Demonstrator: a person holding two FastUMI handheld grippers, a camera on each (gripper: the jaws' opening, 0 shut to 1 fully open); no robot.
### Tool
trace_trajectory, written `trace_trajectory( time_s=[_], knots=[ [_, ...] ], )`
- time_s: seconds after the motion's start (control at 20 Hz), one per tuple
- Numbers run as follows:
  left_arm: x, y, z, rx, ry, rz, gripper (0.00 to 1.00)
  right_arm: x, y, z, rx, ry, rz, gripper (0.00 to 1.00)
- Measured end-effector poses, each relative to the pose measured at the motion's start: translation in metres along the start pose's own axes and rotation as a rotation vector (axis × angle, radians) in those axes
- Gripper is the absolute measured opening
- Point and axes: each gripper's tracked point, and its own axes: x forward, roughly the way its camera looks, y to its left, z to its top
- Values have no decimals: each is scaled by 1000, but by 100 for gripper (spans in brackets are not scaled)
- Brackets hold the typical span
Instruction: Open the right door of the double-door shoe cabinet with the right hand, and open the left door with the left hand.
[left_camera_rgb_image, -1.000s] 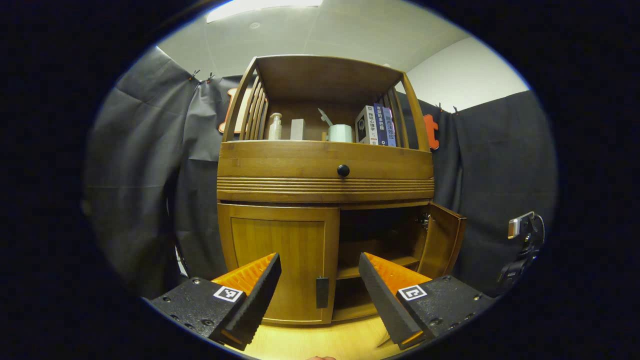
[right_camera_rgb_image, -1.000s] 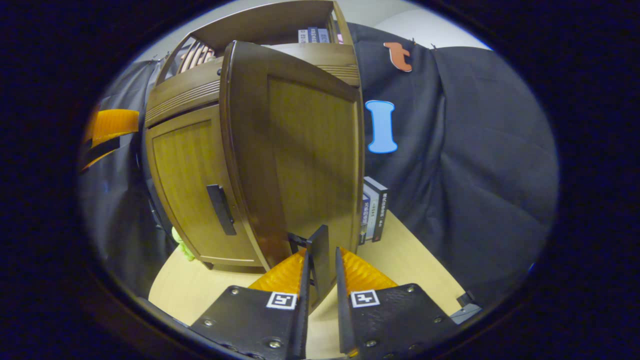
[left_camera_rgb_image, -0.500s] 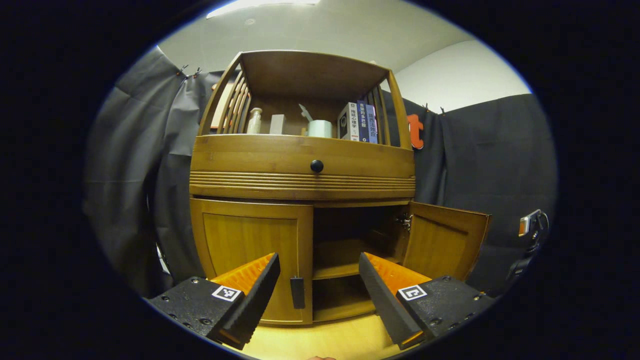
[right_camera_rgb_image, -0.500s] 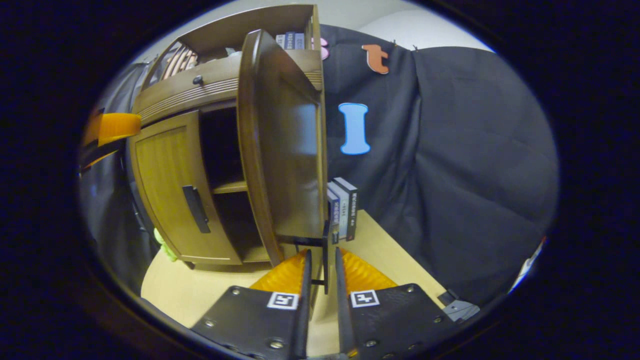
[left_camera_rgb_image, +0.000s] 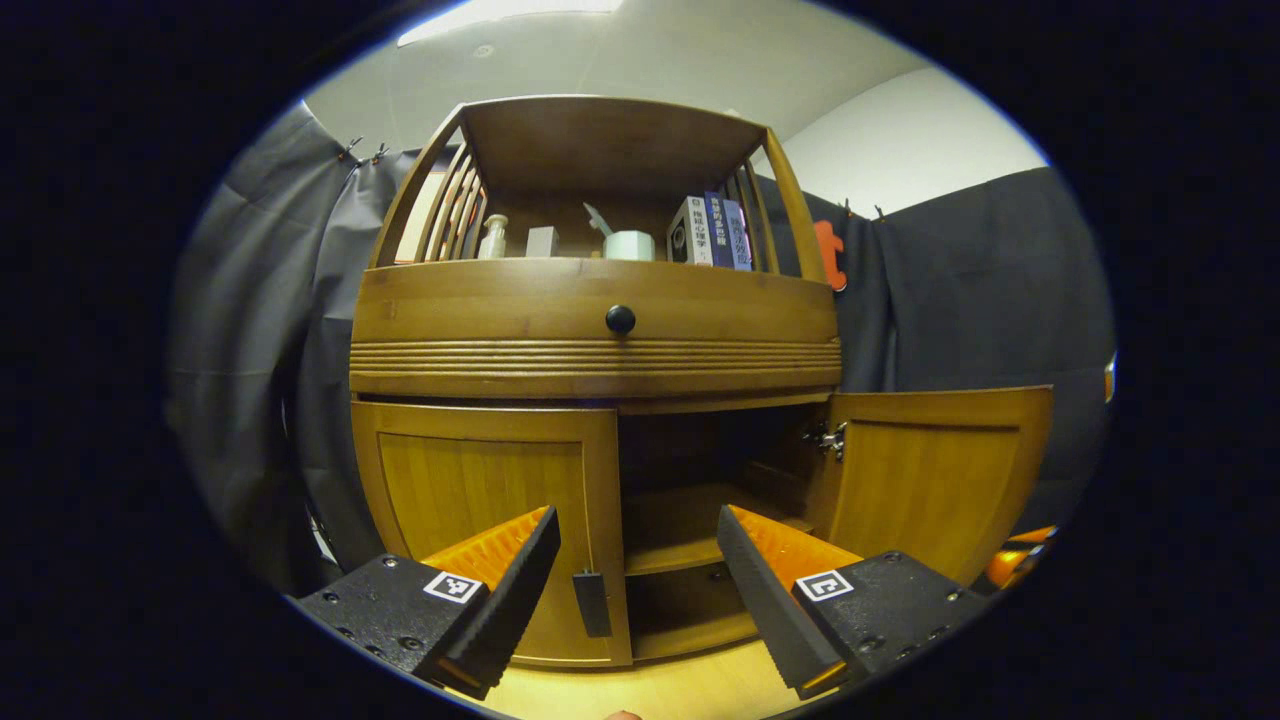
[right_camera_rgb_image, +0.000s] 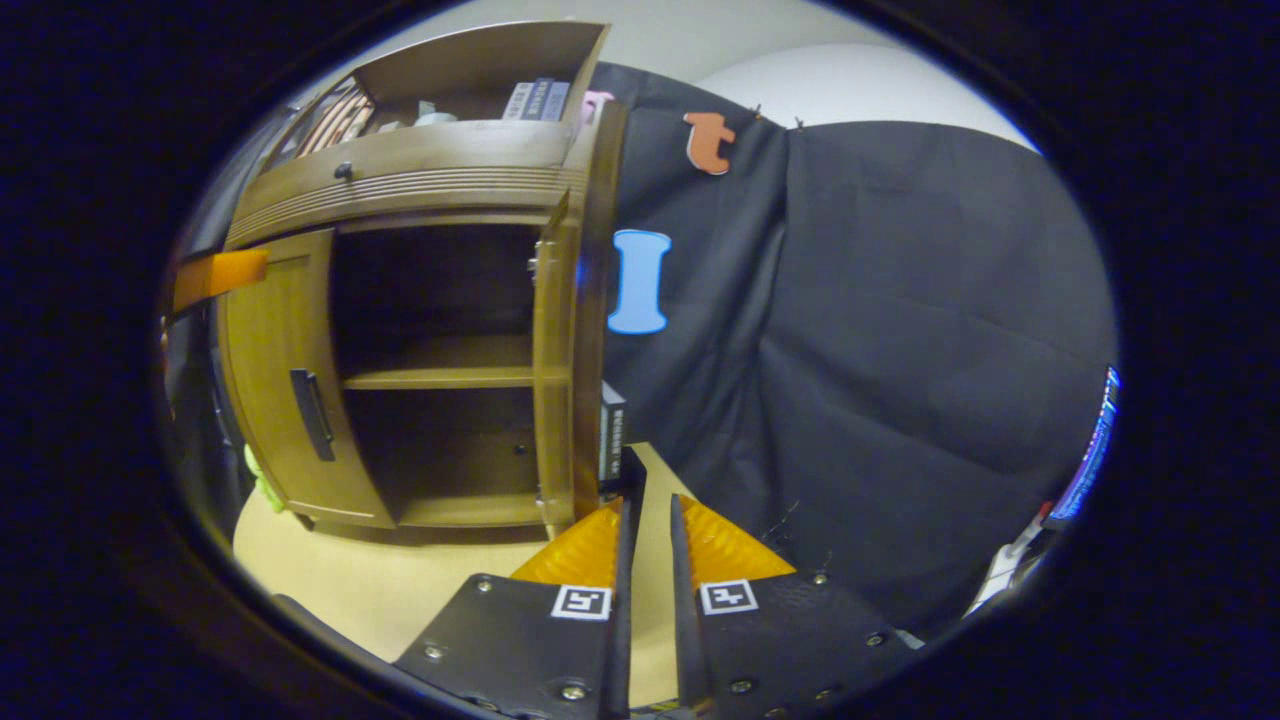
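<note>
Two doors front the lower part of the shoe cabinet (left_camera_rgb_image: 600, 330), which stands on a pale wooden worktop (right_camera_rgb_image: 330, 580). Its right door (left_camera_rgb_image: 935, 470) stands swung wide open, exposing an inner shelf (right_camera_rgb_image: 440, 378). Its left door (left_camera_rgb_image: 480, 500) is shut flush with the frame.

Right gripper (right_camera_rgb_image: 648, 520): the fingers are drawn almost together, with a narrow gap between them. The right door's dark handle (right_camera_rgb_image: 632, 470) sits at their tips, at the door's free edge. Whether both fingers press on it cannot be told from the right gripper view.

Left gripper (left_camera_rgb_image: 638, 545): the fingers are spread wide and hold nothing. They are aimed at the left door's handle (left_camera_rgb_image: 592, 603), which appears between them but farther off, not touched.

Handling, as a judgement: each door is a rigid wooden panel on side hinges (left_camera_rgb_image: 828, 438), so it should swing in an arc rather than pull straight. The panel looks smooth and offers no purchase on its face. Take hold at the slim vertical handle near the inner edge, farthest from the hinge, where least pull is needed. Close the fingers across the handle's width, since a narrow bar can slip out of a loose grip. Follow the arc outward to the left.
</note>
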Motion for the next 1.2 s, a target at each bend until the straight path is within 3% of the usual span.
trace_trajectory(
  time_s=[0.35,0.45,0.75,0.95,1.05,1.2],
  knots=[
    [50,22,-75,-27,162,76,92,-13,-35,15,36,-45,-52,18],
    [64,32,-96,-32,205,100,82,-16,-43,19,34,-57,-66,18],
    [96,47,-143,-61,308,118,83,-20,-66,17,44,-53,-111,18],
    [107,51,-164,-65,342,106,77,-26,-78,15,76,-49,-142,18],
    [106,57,-167,-50,343,122,65,-29,-83,12,81,-45,-156,18],
    [104,59,-168,-19,344,112,36,-32,-87,11,80,-42,-165,18]
  ],
)
